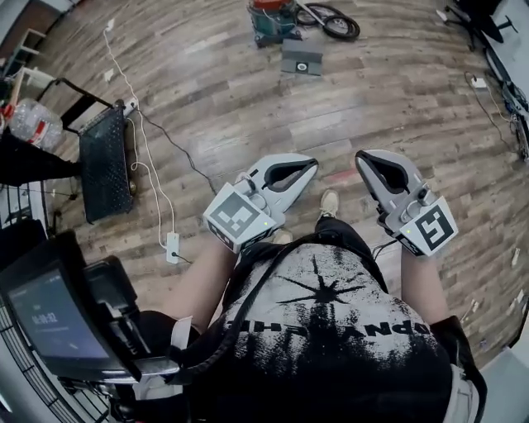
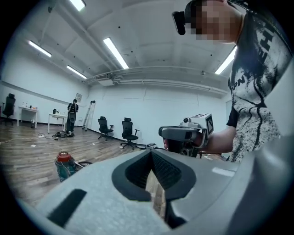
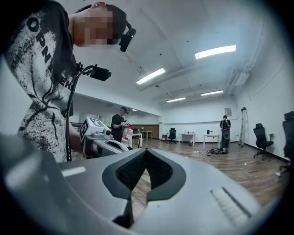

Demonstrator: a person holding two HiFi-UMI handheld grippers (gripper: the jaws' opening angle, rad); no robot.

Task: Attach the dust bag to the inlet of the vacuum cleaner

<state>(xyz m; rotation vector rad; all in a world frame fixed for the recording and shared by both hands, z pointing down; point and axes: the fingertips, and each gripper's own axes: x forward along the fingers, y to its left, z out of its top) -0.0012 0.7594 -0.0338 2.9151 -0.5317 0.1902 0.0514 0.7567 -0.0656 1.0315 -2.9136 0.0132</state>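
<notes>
Two grey plastic grippers are held level in front of the person, above a floor of worn wooden planks. At the far left a dark flat screen is seen, and above it a clear plastic bottle and a black mesh panel on a thin frame. A thin white cable is laid in loops beside the panel, down to a white power strip. The left gripper is seen with its jaws, lined in ribbed black, pressed together and nothing between them. Far ahead, well apart from both grippers, the vacuum cleaner is stood upright, a round teal drum with a red top. Just in front of it the dust bag is laid flat on the planks. It is a grey, nearly square sheet whose small round opening is turned upward, and no long axis can be made out. A black hose is coiled to the right of the drum. The right gripper is likewise closed on nothing.
</notes>
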